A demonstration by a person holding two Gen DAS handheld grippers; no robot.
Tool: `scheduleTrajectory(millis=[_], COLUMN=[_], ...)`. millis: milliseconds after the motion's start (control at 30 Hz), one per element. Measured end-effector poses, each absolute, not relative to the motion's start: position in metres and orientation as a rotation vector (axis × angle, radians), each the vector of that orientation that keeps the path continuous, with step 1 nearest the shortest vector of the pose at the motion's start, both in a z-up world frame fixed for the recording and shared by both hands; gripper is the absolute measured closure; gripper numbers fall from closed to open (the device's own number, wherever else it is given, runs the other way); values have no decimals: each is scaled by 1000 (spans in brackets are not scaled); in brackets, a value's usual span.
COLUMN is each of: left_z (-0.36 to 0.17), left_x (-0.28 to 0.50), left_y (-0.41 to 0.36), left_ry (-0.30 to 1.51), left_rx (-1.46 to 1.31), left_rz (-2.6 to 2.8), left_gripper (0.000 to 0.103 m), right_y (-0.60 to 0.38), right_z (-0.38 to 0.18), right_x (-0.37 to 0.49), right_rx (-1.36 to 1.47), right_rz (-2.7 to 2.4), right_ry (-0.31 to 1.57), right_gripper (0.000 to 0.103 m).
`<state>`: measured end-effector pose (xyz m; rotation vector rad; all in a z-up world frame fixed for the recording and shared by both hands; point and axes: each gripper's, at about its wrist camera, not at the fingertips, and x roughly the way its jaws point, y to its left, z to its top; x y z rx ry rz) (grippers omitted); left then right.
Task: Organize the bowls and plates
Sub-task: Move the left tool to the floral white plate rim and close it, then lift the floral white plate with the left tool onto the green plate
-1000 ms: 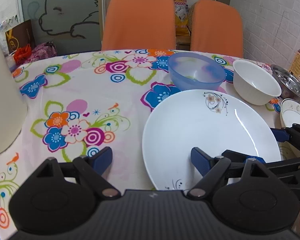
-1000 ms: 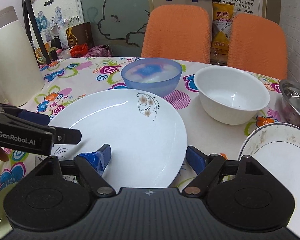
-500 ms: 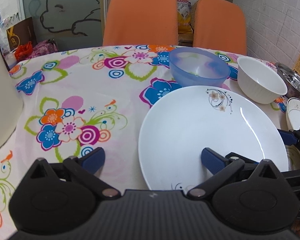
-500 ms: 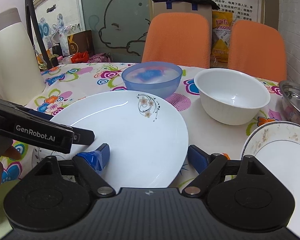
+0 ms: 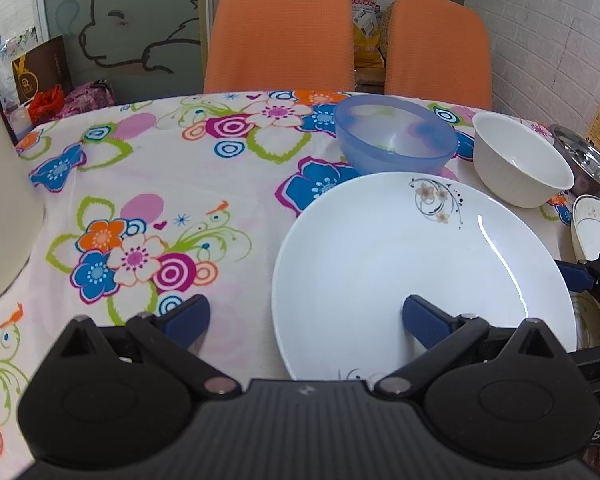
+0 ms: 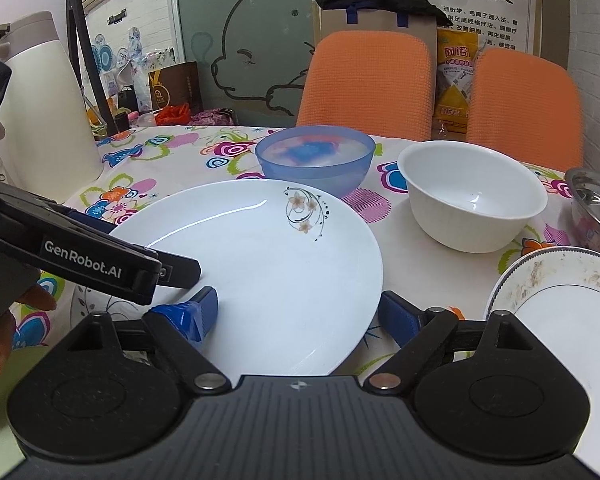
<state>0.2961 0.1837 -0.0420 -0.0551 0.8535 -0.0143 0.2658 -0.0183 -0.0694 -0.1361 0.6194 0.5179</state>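
Observation:
A large white plate with a small flower print (image 5: 400, 264) (image 6: 268, 272) lies on the flowered tablecloth. Behind it stand a translucent blue bowl (image 5: 394, 136) (image 6: 314, 160) and a white bowl (image 5: 520, 160) (image 6: 476, 200). A smaller gold-rimmed, soiled plate (image 6: 568, 300) (image 5: 596, 228) lies at the right. My left gripper (image 5: 304, 318) is open, its right finger over the big plate's near part and its left finger over the cloth. My right gripper (image 6: 300, 312) is open, straddling the big plate's near right rim. Neither holds anything.
A tall cream thermos jug (image 6: 48, 100) (image 5: 4, 216) stands at the table's left. A steel bowl (image 6: 596, 200) (image 5: 588, 160) sits at the far right. Two orange chairs (image 5: 280, 36) stand behind the table. The left gripper's body (image 6: 80, 252) crosses the right wrist view.
Both grippers have pulled back and risen slightly, so the plate and bowls sit a little farther off. The left gripper's jaws have widened. Nothing was picked up.

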Motion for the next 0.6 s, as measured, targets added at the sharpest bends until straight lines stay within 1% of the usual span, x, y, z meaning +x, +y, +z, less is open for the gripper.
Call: scheduleTrajectory(millis=[100,167,200,233,267,300,333,400,600], left_z=[-42,-41,-40,-39,-37,-34,-33,-33,-23], left_x=[297,297,296,295,293,291,290,289,295], left_y=[183,182,181,180,178,175,172,169,166], left_ry=[853,848,843,838,831,825,826,818,834], left_rx=[-59,-60,-60,-57,-52,-53,-45,-35,-35], left_rz=[-8,-10,-16,-23,-35,-66,-56,-41,-2], left_gripper=[1,3,8,16,21,38,40,41,51], right_y=[-18,-17,-16,-16,-15,-14,-12,-13,-10], right_z=[-70,-70,-70,-70,-70,-69,-69,-69,-67], right_x=[266,266,266,266,266,265,265,266,267], right_rx=[-135,-133,-132,-134,-145,-153,-155,-151,-130], right_rz=[514,505,501,497,496,500,516,516,485], right_ry=[619,619,619,617,610,605,605,607,625], right_gripper=[28,28,28,28,30,33,36,36,36])
